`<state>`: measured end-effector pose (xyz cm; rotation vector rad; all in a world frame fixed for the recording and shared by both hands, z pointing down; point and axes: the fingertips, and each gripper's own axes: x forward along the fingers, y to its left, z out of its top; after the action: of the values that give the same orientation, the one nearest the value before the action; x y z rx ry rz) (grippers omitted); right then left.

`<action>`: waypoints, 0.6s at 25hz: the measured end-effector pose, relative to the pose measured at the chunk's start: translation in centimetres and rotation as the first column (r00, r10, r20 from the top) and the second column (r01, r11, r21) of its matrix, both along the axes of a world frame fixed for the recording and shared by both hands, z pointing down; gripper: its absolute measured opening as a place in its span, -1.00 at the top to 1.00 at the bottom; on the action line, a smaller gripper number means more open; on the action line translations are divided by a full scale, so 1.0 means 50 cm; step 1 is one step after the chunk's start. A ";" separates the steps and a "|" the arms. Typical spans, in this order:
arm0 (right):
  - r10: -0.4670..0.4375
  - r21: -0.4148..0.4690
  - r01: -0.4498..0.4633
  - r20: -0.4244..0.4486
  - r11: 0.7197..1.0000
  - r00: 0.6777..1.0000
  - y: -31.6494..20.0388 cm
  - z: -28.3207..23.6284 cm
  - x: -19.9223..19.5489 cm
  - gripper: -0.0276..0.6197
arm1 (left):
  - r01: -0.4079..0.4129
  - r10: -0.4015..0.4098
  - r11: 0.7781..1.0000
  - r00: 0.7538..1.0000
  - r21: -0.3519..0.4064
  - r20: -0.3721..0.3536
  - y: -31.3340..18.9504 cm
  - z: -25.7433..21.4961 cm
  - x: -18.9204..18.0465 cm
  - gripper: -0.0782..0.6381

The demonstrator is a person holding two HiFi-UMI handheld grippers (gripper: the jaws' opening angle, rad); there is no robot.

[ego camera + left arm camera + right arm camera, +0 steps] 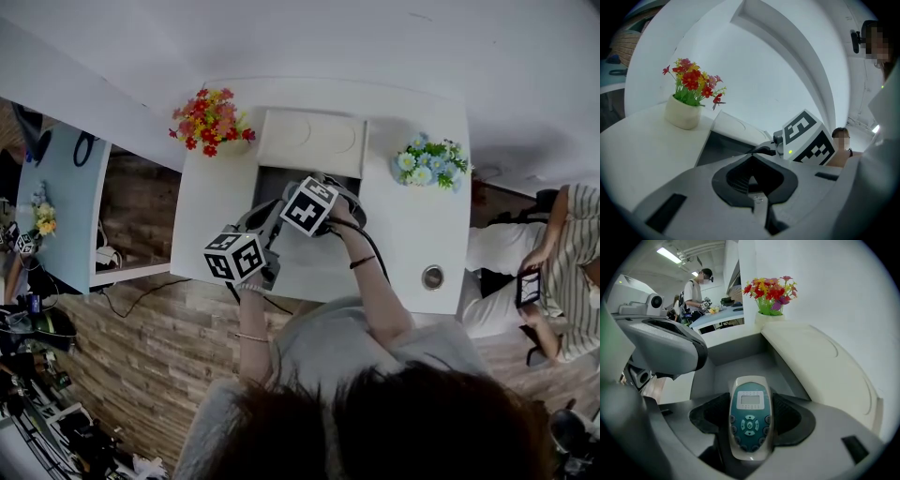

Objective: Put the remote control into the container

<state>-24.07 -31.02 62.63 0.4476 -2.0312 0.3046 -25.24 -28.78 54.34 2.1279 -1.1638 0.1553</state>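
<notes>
Our right gripper (751, 401) is clamped on the remote control (750, 425), held over the near edge of the open container (740, 364). By our reckoning, lowering it in and letting go are still to do. Our left gripper (751, 159) is closed on nothing, just beside. The lid (820, 362) lies behind the container on the tabletop (216, 206). We can read no brand; the remote's screen and key marks are too small.

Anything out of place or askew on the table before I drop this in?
Nothing stands out. The remote sits straight in the right tongs at the open container, whose lid lies behind it. The red flowers and the blue flowers stand upright, and nothing is spilled.
</notes>
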 end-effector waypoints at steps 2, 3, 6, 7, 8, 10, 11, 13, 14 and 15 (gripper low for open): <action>-0.004 -0.001 0.004 -0.004 1.000 1.000 0.002 0.001 0.002 0.03 | 0.002 -0.002 1.000 1.000 0.000 0.000 0.002 -0.001 -0.001 0.77; -0.012 -0.001 0.012 -0.007 1.000 1.000 0.004 0.003 0.002 0.03 | 0.004 -0.004 1.000 1.000 0.000 -0.001 0.003 -0.001 -0.002 0.77; -0.027 0.005 0.027 -0.014 1.000 1.000 0.005 0.003 -0.001 0.03 | 0.010 -0.010 1.000 1.000 0.003 -0.001 0.002 -0.003 -0.007 0.77; -0.026 0.007 0.026 -0.014 1.000 1.000 0.005 0.003 -0.001 0.03 | 0.010 -0.010 1.000 1.000 0.004 -0.001 0.003 -0.005 -0.007 0.77; -0.024 0.010 0.024 -0.013 1.000 1.000 0.005 0.002 -0.002 0.03 | 0.009 -0.009 1.000 1.000 0.006 -0.002 0.003 -0.006 -0.007 0.77; -0.022 0.015 0.023 -0.008 1.000 1.000 0.006 0.000 -0.002 0.03 | 0.008 -0.008 1.000 1.000 0.007 -0.003 0.006 -0.008 -0.006 0.77; -0.022 0.021 0.022 -0.003 1.000 1.000 0.006 -0.001 -0.003 0.03 | 0.008 -0.008 1.000 1.000 0.009 -0.003 0.007 -0.009 -0.005 0.77; -0.019 0.037 0.019 0.011 0.999 1.000 0.003 -0.008 -0.005 0.03 | 0.007 -0.007 1.000 1.000 0.016 -0.003 0.005 -0.012 -0.003 0.77; -0.017 0.046 0.016 0.019 0.999 1.000 0.002 -0.011 -0.005 0.03 | 0.005 -0.004 1.000 1.000 0.020 -0.003 0.005 -0.014 -0.001 0.77; -0.013 0.057 0.012 0.030 0.998 0.999 0.001 -0.016 -0.006 0.03 | 0.002 -0.002 1.000 1.000 0.023 -0.003 0.006 -0.015 0.001 0.77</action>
<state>-24.37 -30.98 61.85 0.4675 -2.0752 0.2479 -25.21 -28.48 53.57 2.1468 -1.1710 0.1389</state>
